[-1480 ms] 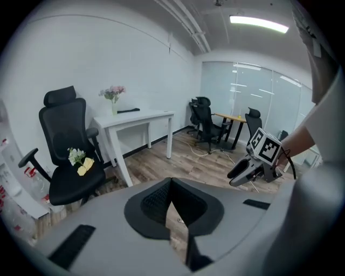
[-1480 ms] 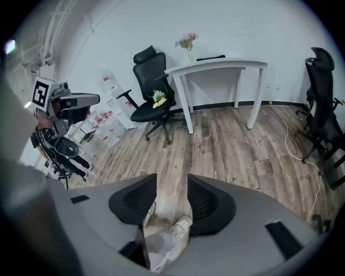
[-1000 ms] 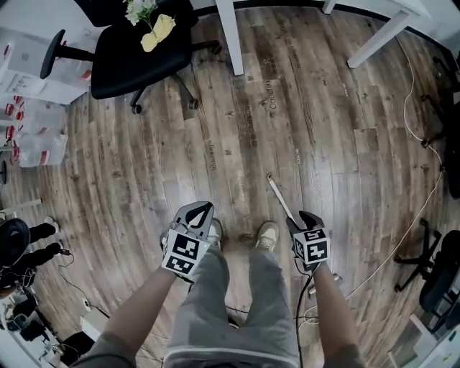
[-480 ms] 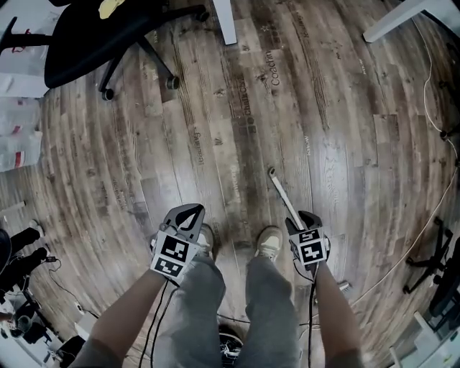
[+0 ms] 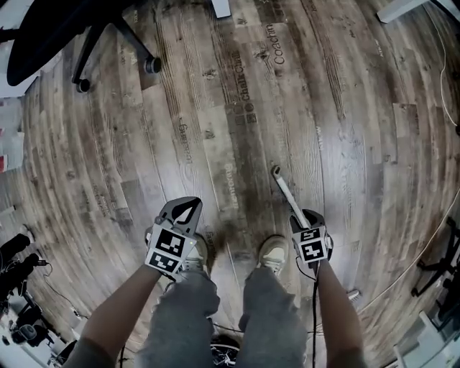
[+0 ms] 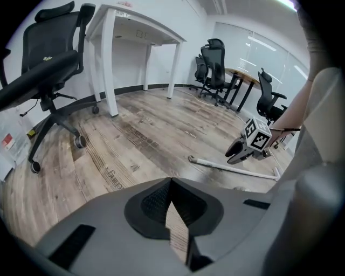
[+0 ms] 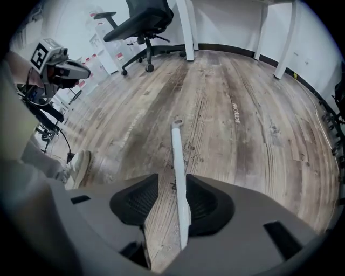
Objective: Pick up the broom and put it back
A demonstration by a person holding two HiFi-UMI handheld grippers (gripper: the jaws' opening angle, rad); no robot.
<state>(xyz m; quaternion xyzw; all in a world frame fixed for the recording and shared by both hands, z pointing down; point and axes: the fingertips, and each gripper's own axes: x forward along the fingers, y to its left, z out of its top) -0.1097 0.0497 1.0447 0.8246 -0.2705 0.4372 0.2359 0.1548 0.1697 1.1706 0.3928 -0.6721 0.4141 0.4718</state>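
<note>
The broom's white handle (image 5: pixel 285 192) lies flat on the wooden floor, in front of the person's right shoe; its far end has a small hanging loop. My right gripper (image 5: pixel 305 215) points steeply down over the handle's near part. In the right gripper view the handle (image 7: pixel 177 161) runs between the two pads, with a gap on its left side. The jaws have just been closing around it; the gripper (image 7: pixel 173 180) is open. My left gripper (image 5: pixel 194 203) hangs above the left shoe with its tips together (image 6: pixel 171 180) and nothing in them. The handle (image 6: pixel 232 168) also shows from the left.
A black office chair (image 5: pixel 43 36) stands at the far left, with a white desk leg (image 5: pixel 221 7) beyond it. The person's shoes (image 5: pixel 272 253) stand between the grippers. A thin cable (image 5: pixel 424 251) curves over the floor at right. More chairs and a white desk (image 6: pixel 110 64) line the room.
Both grippers and the head camera have dropped towards the floor, which looks closer. The right gripper has come down over the broom handle.
</note>
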